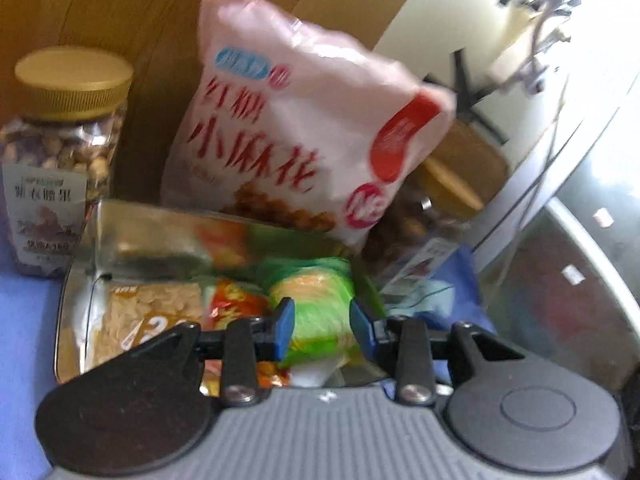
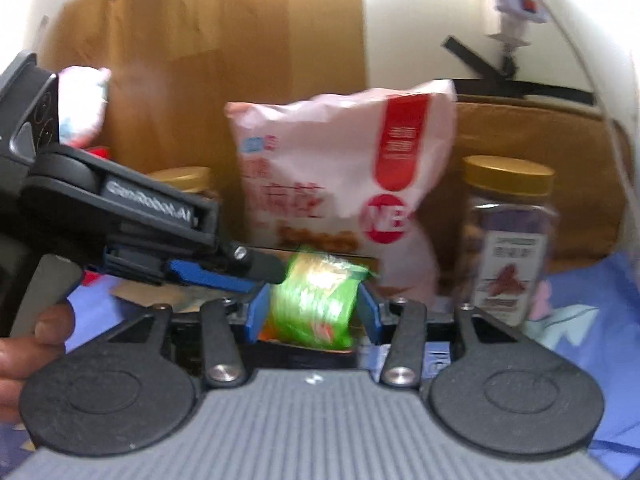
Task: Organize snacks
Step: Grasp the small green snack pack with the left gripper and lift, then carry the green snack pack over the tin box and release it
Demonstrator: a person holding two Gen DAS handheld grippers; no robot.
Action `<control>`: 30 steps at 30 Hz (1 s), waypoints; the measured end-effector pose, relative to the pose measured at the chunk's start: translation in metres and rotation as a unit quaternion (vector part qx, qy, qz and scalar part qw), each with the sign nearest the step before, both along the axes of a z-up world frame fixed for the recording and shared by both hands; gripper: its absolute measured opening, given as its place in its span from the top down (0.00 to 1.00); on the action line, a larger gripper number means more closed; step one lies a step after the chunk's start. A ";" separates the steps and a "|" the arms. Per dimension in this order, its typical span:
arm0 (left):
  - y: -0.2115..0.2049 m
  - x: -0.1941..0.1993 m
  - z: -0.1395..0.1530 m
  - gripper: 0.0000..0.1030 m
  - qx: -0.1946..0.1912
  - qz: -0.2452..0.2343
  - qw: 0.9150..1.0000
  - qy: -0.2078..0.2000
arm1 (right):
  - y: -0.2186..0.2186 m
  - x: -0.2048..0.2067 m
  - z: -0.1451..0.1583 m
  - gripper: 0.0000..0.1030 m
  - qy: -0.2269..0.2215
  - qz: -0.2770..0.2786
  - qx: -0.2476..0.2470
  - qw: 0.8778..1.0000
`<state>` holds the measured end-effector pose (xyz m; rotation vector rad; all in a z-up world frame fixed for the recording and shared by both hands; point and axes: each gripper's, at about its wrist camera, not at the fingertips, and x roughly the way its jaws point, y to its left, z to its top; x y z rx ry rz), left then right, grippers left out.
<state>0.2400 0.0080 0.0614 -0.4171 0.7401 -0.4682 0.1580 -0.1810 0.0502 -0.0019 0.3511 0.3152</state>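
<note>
A small green snack packet (image 1: 316,312) sits between the blue pads of my left gripper (image 1: 323,326), over a clear plastic bin (image 1: 100,216) holding other snack packets. In the right wrist view the same green packet (image 2: 316,300) sits between the blue pads of my right gripper (image 2: 314,312), and the left gripper's fingers (image 2: 224,276) reach in from the left to touch it. Both grippers look shut on it. A pink-and-white bag of twists (image 1: 304,120) leans behind the bin; it also shows in the right wrist view (image 2: 340,168).
A nut jar with a gold lid (image 1: 60,160) stands left of the bin. Another gold-lidded jar (image 2: 508,236) stands right of the pink bag. A wooden panel (image 2: 208,60) and a white wall are behind. A blue cloth (image 2: 592,328) covers the surface.
</note>
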 end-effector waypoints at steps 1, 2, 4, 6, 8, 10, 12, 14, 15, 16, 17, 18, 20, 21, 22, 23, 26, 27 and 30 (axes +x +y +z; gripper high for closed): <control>0.001 -0.001 -0.003 0.70 -0.006 -0.005 1.000 0.000 | -0.005 -0.005 -0.002 0.50 0.003 0.003 0.011 1.000; 0.003 -0.005 -0.004 0.70 -0.010 -0.010 1.000 0.000 | -0.009 -0.013 -0.004 0.50 0.005 0.001 0.020 1.000; 0.009 -0.018 -0.004 0.70 -0.014 -0.017 1.000 -0.010 | -0.014 -0.028 -0.007 0.50 0.010 -0.004 0.039 0.999; 0.022 -0.036 0.000 0.70 -0.021 -0.023 0.999 -0.025 | -0.018 -0.042 -0.012 0.50 0.037 0.008 0.077 0.996; 0.040 -0.056 0.002 0.70 -0.033 -0.020 0.999 -0.034 | -0.019 -0.054 -0.019 0.50 0.074 0.036 0.114 0.990; 0.056 -0.073 0.004 0.70 -0.037 -0.012 0.998 -0.039 | -0.014 -0.061 -0.026 0.50 0.108 0.061 0.134 0.983; 0.070 -0.088 0.002 0.70 -0.024 0.006 0.999 -0.038 | -0.002 -0.068 -0.031 0.50 0.122 0.091 0.127 0.980; 0.080 -0.098 -0.003 0.70 -0.012 0.024 0.999 -0.032 | 0.019 -0.073 -0.031 0.50 0.129 0.118 0.097 0.980; 0.085 -0.101 -0.006 0.68 -0.011 0.029 0.999 -0.024 | 0.029 -0.074 -0.030 0.50 0.131 0.129 0.085 0.979; 0.091 -0.102 -0.010 0.65 -0.013 0.034 0.999 -0.013 | 0.040 -0.073 -0.029 0.49 0.134 0.140 0.074 0.978; 0.095 -0.102 -0.015 0.62 -0.016 0.041 0.999 -0.001 | 0.052 -0.071 -0.028 0.47 0.140 0.153 0.064 0.976; 0.098 -0.100 -0.020 0.62 -0.019 0.049 0.999 0.011 | 0.062 -0.068 -0.027 0.39 0.143 0.162 0.056 0.975; 0.104 -0.095 -0.026 0.60 -0.029 0.054 0.998 0.024 | 0.080 -0.057 -0.026 0.24 0.146 0.162 0.044 0.975; 0.106 -0.091 -0.029 0.50 -0.034 0.055 0.997 0.031 | 0.086 -0.051 -0.027 0.23 0.148 0.160 0.038 0.975; 0.108 -0.087 -0.033 0.47 -0.036 0.057 0.997 0.038 | 0.093 -0.045 -0.027 0.23 0.151 0.158 0.032 0.975; 0.108 -0.082 -0.037 0.47 -0.037 0.058 0.997 0.046 | 0.097 -0.038 -0.028 0.23 0.157 0.154 0.026 0.975; 0.106 -0.066 -0.052 0.51 -0.033 0.053 0.995 0.081 | 0.098 -0.019 -0.037 0.18 0.198 0.144 0.038 0.969; 0.104 -0.063 -0.059 0.56 -0.042 0.048 0.993 0.097 | 0.094 -0.016 -0.042 0.18 0.220 0.144 0.060 0.963; 0.094 -0.064 -0.068 0.67 -0.042 0.032 0.993 0.103 | 0.084 -0.018 -0.043 0.25 0.230 0.137 0.089 0.960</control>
